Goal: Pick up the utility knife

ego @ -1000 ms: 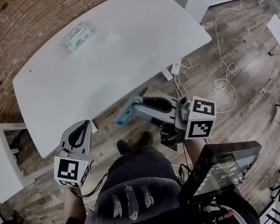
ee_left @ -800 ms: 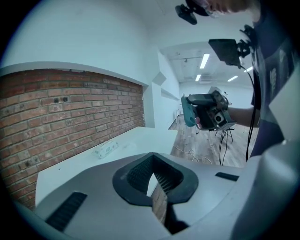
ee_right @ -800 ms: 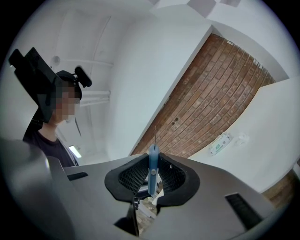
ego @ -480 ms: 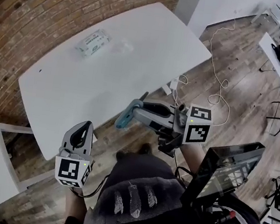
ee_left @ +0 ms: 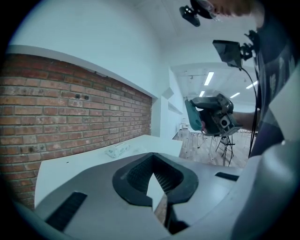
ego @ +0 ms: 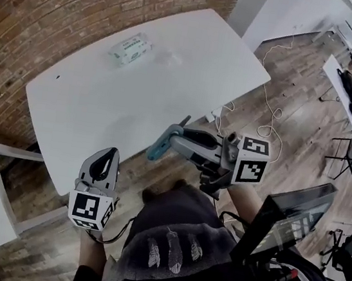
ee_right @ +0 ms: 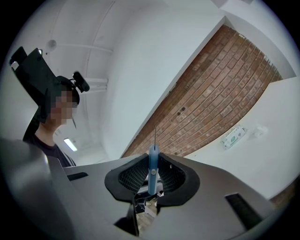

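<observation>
Lowest in the head view, at lower left, the left hand-held gripper has its jaws together on nothing and points up the frame toward the table. A little farther, at frame centre, the right hand-held gripper points left and is clamped on the blue utility knife. The knife is off the table, held in the air just before its near edge. Its long axis lies across the jaws: the handle slants down-left and the thin blade pokes up-right. In the right gripper view it stands upright between the pads. The right hand has the knife, so I judge the pick-up done. Farthest away, near the table's upper edge, lies a wipes packet.
</observation>
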Demonstrator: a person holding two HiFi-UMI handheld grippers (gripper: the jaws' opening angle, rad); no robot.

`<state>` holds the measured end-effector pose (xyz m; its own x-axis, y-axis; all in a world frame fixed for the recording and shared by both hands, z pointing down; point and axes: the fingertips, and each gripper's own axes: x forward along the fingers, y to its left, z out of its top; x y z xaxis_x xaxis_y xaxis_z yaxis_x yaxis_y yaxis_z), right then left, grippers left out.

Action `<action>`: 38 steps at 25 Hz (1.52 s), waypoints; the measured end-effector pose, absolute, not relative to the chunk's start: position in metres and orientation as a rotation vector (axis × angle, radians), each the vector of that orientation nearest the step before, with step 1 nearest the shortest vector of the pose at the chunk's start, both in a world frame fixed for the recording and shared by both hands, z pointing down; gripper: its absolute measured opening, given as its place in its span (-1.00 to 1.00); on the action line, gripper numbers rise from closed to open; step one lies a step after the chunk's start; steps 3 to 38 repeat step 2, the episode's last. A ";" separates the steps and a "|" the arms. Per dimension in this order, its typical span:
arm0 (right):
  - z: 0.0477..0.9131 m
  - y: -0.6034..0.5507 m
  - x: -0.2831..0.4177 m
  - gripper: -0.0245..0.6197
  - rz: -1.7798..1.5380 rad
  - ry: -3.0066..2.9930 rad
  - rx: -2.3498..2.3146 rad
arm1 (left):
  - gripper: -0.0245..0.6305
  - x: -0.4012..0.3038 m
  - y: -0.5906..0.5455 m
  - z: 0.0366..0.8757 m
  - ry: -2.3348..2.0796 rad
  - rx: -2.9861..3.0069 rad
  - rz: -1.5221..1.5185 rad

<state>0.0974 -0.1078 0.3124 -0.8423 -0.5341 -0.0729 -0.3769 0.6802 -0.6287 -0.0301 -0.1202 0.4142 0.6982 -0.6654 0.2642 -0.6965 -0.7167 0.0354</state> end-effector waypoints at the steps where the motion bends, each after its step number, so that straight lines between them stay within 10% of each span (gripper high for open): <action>1: 0.314 -0.107 0.097 -0.71 -0.910 2.640 -0.744 | -0.94 -0.030 -0.121 0.416 -1.099 2.777 0.349; 38: 0.315 -0.105 0.098 -0.71 -0.914 2.636 -0.757 | -0.94 -0.029 -0.122 0.418 -1.082 2.783 0.346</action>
